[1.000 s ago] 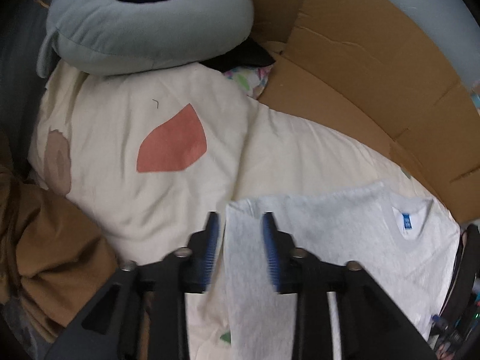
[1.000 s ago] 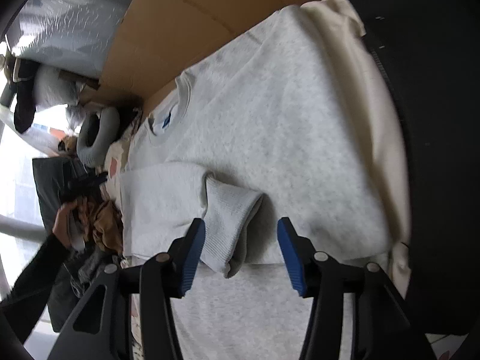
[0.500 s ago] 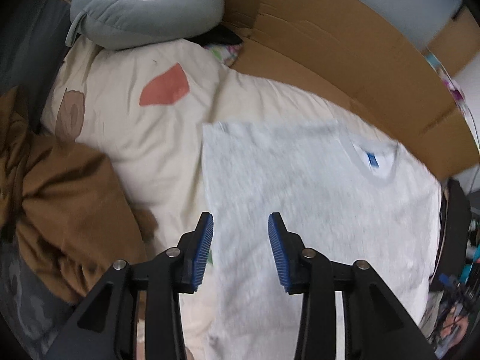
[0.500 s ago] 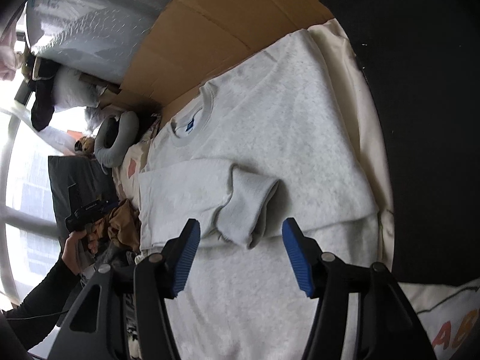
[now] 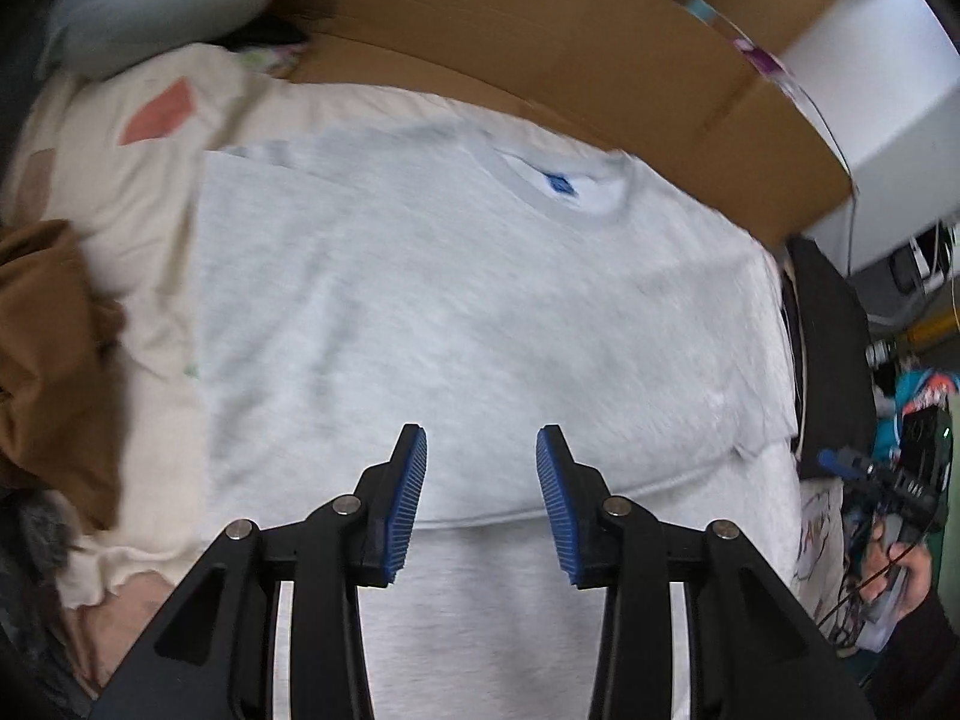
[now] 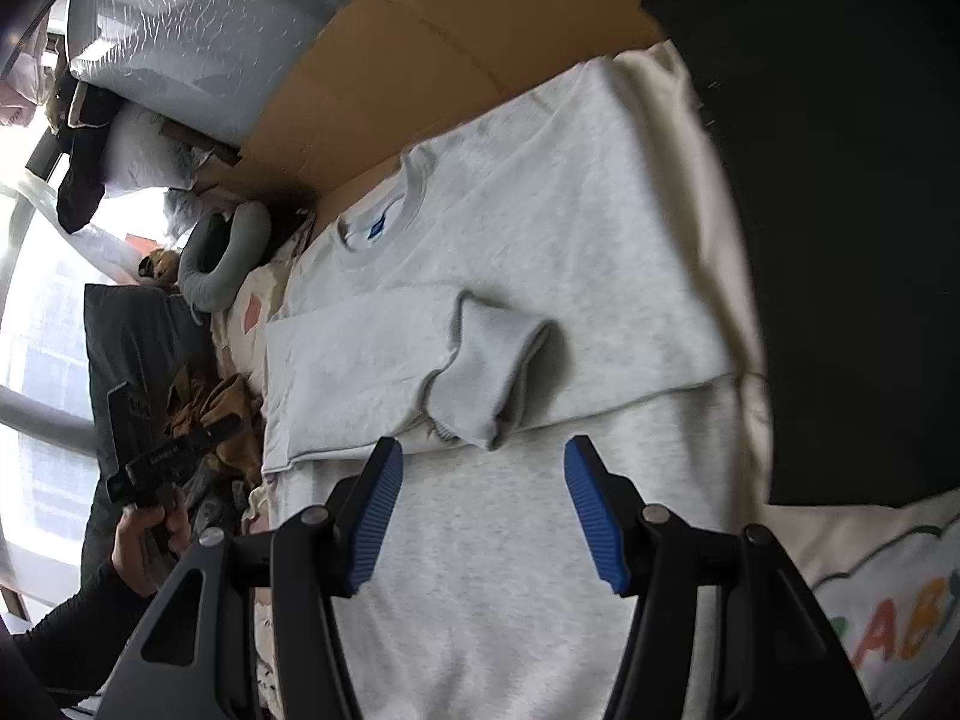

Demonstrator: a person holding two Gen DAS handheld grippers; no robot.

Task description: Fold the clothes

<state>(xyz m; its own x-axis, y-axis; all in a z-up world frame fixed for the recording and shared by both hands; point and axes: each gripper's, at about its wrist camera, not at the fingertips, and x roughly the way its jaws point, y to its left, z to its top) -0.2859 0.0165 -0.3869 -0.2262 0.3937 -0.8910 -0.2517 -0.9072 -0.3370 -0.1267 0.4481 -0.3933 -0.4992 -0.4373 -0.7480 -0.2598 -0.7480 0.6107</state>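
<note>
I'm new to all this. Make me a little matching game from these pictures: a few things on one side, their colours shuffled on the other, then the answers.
Things:
1. sweatshirt
2. neck pillow
3. cardboard
4. gripper pads

Colours:
A. brown
B. blue
C. light grey
D. blue-grey

Pairs: 1-C, 2-D, 3-A, 4-B

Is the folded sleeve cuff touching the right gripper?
Apart. In the right wrist view the sleeve cuff lies on the sweatshirt, beyond the open right gripper, nothing between its fingers.
</note>
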